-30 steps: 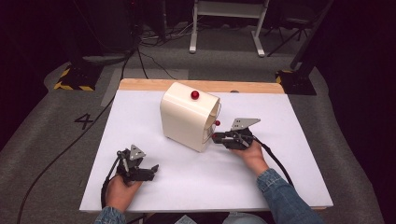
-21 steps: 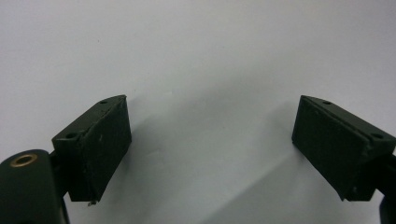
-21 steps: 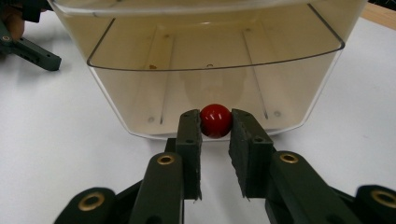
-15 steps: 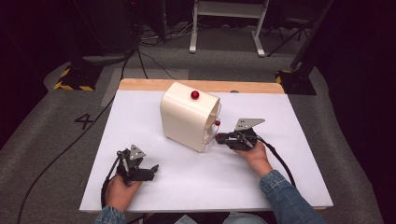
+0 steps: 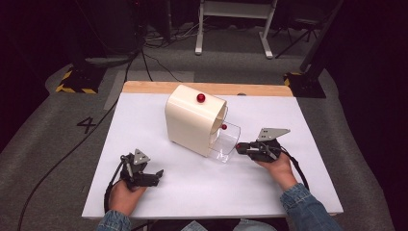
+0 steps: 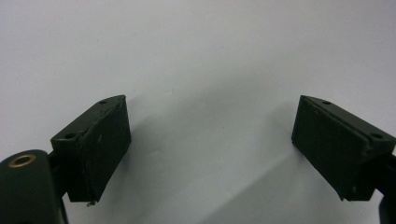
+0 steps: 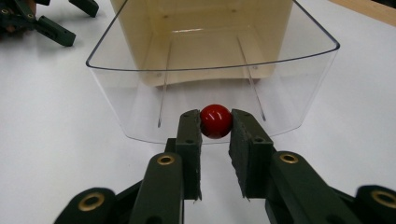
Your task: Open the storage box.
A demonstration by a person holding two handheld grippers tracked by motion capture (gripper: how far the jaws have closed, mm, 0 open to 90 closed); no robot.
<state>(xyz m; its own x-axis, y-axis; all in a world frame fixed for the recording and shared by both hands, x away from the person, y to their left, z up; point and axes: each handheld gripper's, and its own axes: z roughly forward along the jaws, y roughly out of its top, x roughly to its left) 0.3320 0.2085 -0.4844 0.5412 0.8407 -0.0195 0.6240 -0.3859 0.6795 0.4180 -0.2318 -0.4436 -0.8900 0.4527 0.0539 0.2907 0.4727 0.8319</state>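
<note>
left gripper (image 5: 155,175) is rested on the white table (image 5: 192,192), jaws wide and nothing between them. at centre, the clear drawer (image 5: 224,142) is partly drawn out of the cream box (image 5: 192,120). its red knob (image 7: 216,121) is pinched in the right gripper (image 7: 215,128); about halfway out, it seems, more pulling left.

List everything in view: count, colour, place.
cabinet: one, cream, middle of the table.
drawer: one, clear plastic, pulled partway out of the cabinet, toward the right gripper.
knob: one, red, on the drawer front, clamped between the right jaws.
second knob: one, red, on the cabinet's top.
table: one, white with a wooden far edge.
floor: grey, with a number marked at left.
left gripper: black, jaws open, near left of the table.
right gripper: black, at the drawer.
</note>
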